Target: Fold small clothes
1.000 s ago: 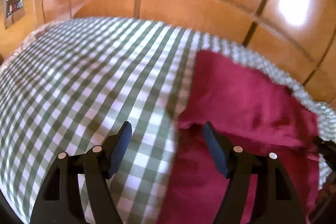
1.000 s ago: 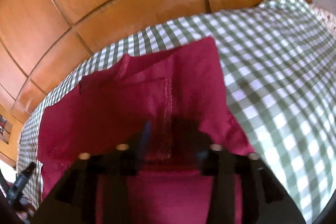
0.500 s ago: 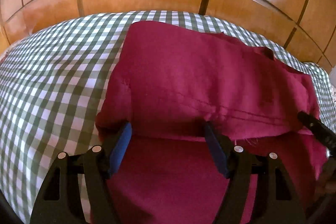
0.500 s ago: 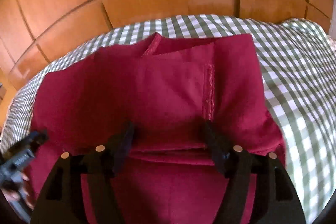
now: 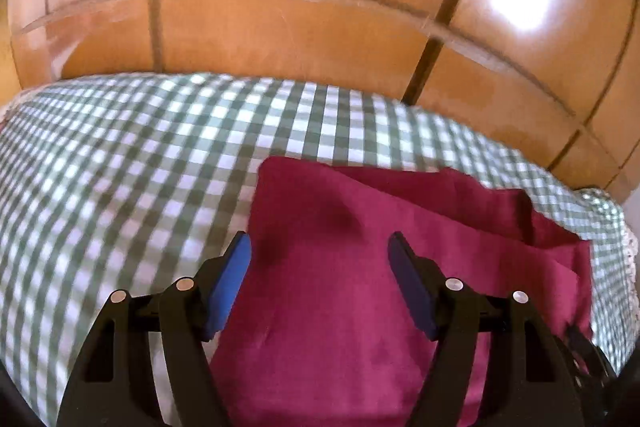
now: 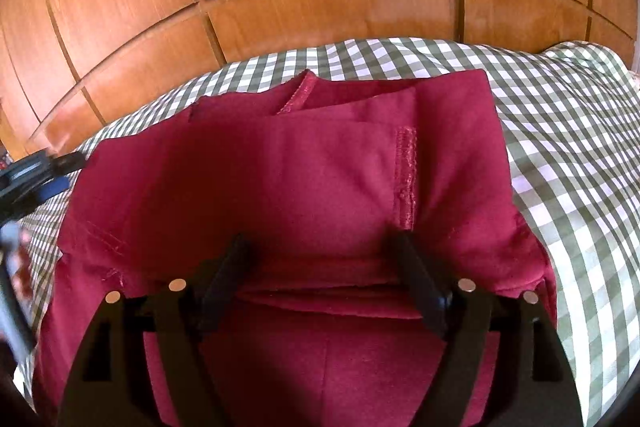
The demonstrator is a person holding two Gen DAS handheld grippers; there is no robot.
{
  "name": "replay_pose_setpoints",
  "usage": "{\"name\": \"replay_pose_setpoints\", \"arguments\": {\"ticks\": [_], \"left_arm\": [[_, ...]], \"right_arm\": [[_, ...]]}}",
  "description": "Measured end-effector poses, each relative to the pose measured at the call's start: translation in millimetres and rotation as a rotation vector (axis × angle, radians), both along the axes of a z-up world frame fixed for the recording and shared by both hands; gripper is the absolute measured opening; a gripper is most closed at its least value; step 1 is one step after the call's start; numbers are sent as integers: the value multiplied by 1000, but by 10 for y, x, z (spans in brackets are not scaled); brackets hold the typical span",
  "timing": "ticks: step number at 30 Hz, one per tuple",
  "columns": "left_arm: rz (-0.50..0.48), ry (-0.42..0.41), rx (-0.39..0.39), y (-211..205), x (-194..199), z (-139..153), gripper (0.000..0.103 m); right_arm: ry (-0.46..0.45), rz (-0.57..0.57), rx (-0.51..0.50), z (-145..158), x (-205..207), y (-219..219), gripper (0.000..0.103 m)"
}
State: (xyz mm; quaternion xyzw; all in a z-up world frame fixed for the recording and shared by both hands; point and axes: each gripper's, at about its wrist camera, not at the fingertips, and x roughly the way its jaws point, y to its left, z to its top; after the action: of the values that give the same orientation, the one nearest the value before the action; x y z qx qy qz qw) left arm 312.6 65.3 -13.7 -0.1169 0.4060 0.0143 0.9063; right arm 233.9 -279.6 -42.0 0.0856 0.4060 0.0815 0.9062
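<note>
A dark red garment [image 6: 304, 187] lies folded in layers on a green-and-white checked cloth [image 6: 568, 155]. In the right wrist view my right gripper [image 6: 322, 247] hovers over the garment's near folded edge; its jaws are opening and the pads press on nothing. A stitched hem [image 6: 406, 179] runs just beyond its right finger. In the left wrist view my left gripper [image 5: 320, 247] stands open above the garment [image 5: 360, 287] at its left edge, holding nothing. The left gripper [image 6: 36, 175] also shows at the far left of the right wrist view.
Polished wooden panelling [image 5: 304, 27] rises right behind the checked cloth [image 5: 120, 167]. The cloth stretches wide to the left of the garment and, in the right wrist view, to its right. A lace trim [image 5: 626, 239] marks the cloth's right edge.
The right gripper's jaws have spread apart off the red fabric and the hand sank a little. The left gripper, open throughout, swung across the garment and back to its left edge.
</note>
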Motion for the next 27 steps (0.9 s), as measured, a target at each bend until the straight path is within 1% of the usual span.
{"name": "replay_pose_setpoints", "arguments": {"ticks": [2, 3, 4, 5, 7, 9, 12, 14, 15, 16, 18, 19, 20, 22, 23, 25, 27], "left_arm": [[37, 57, 49, 14, 225, -201, 70], [55, 82, 56, 46, 276, -291, 71], [66, 100, 23, 113, 327, -406, 78], [73, 86, 13, 143, 321, -428, 82], [77, 75, 48, 110, 266, -395, 82], [88, 67, 81, 102, 143, -315, 82], [96, 33, 87, 114, -155, -176, 82], [57, -5, 93, 67, -466, -96, 82], [32, -18, 110, 16, -653, -89, 82], [20, -13, 133, -33, -738, -119, 82], [-1, 53, 186, -127, -783, -302, 82], [5, 91, 166, -104, -797, -414, 83], [22, 86, 142, -64, -819, -393, 83], [54, 62, 145, -48, -899, -248, 83], [53, 36, 142, -60, -970, -167, 83], [47, -12, 164, -102, -1150, -20, 83], [40, -48, 177, -138, -1338, 104, 83]], "right_arm": [[-2, 1, -3, -5, 0, 5, 79], [-4, 2, -2, -9, 1, 4, 79], [-3, 3, -1, -14, 4, 3, 79], [-3, 4, -2, -16, 6, 4, 79], [-4, 4, 3, -27, 9, 1, 80], [-3, 4, 5, -27, 13, -1, 81], [-5, 3, 2, -26, 14, 1, 81], [-5, 2, 0, -23, 13, 4, 81], [-5, 3, 0, -23, 11, 4, 81], [-5, 3, -2, -25, 12, 6, 81], [-5, 0, -12, -27, 13, 18, 82], [-2, -6, -22, -30, 12, 29, 84], [10, -12, -27, -43, 23, 27, 88], [19, -9, -18, -49, 39, 12, 89], [20, -9, -20, -49, 42, 15, 89], [28, -13, -42, -20, 37, 40, 90], [38, -18, -36, 19, 5, 47, 101]]}}
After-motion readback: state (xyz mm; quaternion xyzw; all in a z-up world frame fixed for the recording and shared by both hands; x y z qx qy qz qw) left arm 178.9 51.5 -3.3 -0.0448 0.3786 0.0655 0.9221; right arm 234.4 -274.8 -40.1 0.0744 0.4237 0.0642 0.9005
